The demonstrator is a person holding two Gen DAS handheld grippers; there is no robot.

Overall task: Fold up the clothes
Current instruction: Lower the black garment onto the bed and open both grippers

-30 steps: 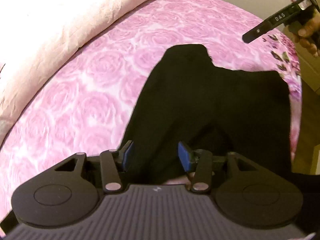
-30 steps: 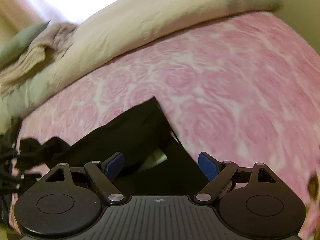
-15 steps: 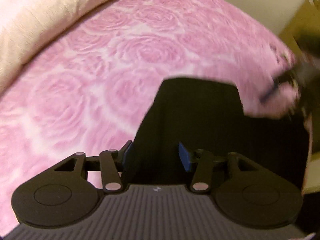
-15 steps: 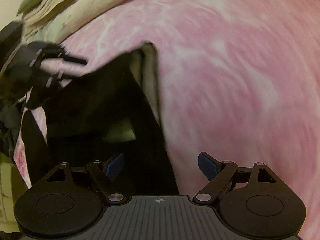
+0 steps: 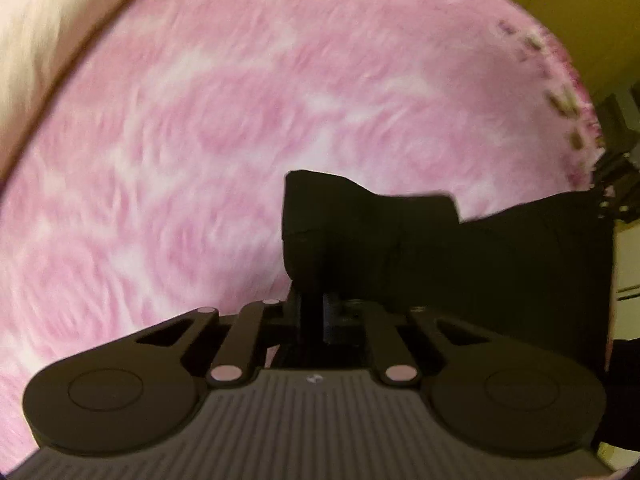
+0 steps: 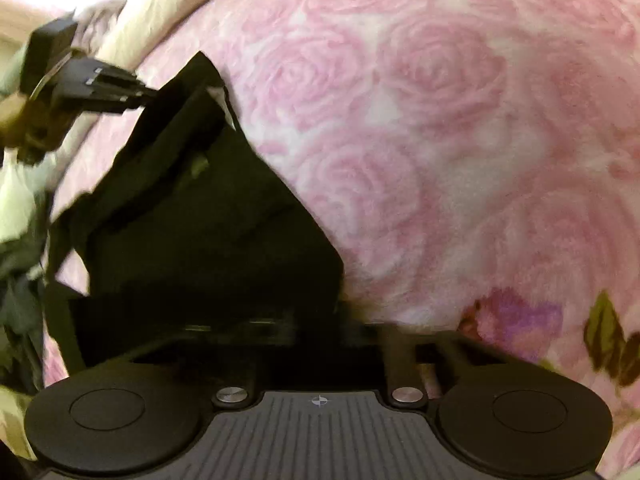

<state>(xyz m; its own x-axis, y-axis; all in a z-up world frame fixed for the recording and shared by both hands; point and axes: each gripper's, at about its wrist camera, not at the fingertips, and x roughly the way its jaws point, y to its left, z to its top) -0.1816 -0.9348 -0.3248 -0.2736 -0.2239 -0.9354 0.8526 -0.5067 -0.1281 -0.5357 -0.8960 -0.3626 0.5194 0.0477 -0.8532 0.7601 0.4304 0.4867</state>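
Left gripper [image 5: 312, 312] and right gripper [image 6: 320, 332] just closed, each pinching an edge of the black garment [image 6: 208, 216]. Garment partly folded on the bed [image 6: 440, 120]; its 11 o'clock corner is lifted, and further folds likely remain.

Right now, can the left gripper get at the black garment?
Yes, it looks so. The left gripper has just been closing and seems shut on an edge of the black garment, which lies in the open on the pink bedspread.

Pink rose-print bedspread [image 6: 420, 128]; cream blanket [image 5: 36, 40] beyond.
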